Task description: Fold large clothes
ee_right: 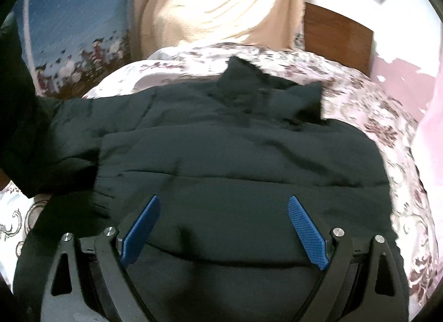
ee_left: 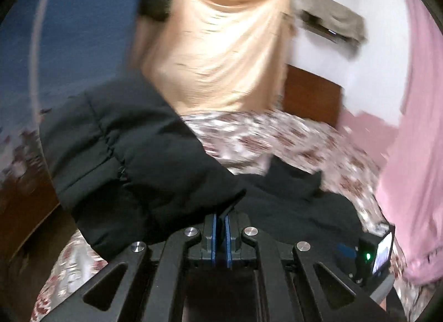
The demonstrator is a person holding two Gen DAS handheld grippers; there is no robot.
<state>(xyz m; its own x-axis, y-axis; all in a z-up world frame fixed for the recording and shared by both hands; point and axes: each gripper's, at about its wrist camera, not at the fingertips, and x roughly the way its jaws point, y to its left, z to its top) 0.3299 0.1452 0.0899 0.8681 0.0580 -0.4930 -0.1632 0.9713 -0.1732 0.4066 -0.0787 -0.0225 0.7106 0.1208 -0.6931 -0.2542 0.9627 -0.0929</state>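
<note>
A large black padded jacket (ee_right: 238,155) lies spread on the floral bedspread (ee_right: 387,128), its collar (ee_right: 243,78) at the far end. My right gripper (ee_right: 223,198) hovers just above the near part of the jacket, open wide, with nothing pinched between its blue pads (ee_right: 307,230). My left gripper (ee_left: 220,218) is shut, and a fold of the jacket's sleeve (ee_left: 133,155) is caught at its pad tips. The sleeve is lifted off the bed and hangs up and to the left. The rest of the jacket (ee_left: 299,200) lies beyond it.
A beige cloth (ee_left: 221,53) hangs behind the bed beside a wooden headboard (ee_left: 313,94). A pink curtain (ee_left: 415,128) falls on the right and a blue patterned hanging (ee_left: 83,31) on the left. Brown wooden furniture (ee_left: 25,216) stands at the bed's left edge.
</note>
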